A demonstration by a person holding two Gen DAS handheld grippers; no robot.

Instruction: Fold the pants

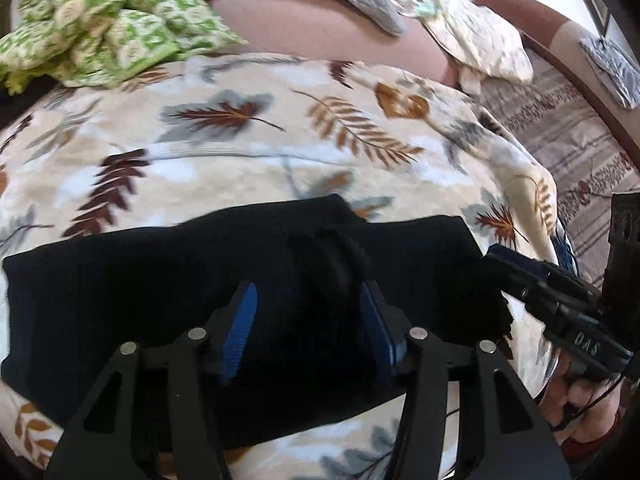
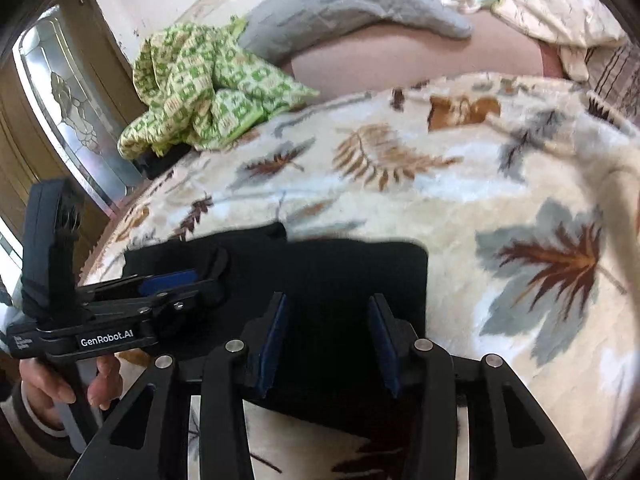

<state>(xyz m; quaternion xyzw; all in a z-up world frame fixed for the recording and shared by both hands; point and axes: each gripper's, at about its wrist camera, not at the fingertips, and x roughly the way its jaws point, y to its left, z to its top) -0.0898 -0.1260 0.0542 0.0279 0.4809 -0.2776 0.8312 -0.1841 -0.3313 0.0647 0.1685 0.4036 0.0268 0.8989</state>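
Observation:
The black pants (image 1: 160, 280) lie folded into a flat dark block on a leaf-print blanket (image 1: 240, 136); they also show in the right wrist view (image 2: 340, 276). My left gripper (image 1: 308, 292) is open just above the pants' middle, where a raised fold of fabric (image 1: 332, 256) sits between its blue pads (image 1: 240, 320). My right gripper (image 2: 328, 304) is open over the pants' near edge; in the left wrist view (image 1: 496, 254) its tip is at the pants' right edge. The left gripper appears in the right wrist view (image 2: 188, 280) over the pants' left part.
A green patterned cloth (image 2: 200, 88) is bunched at the blanket's far left. A grey pillow (image 2: 340, 4) and a cream quilted cloth (image 1: 480, 44) lie at the back. A striped cover (image 1: 560, 128) is at the right. A glass door (image 2: 64, 104) stands left.

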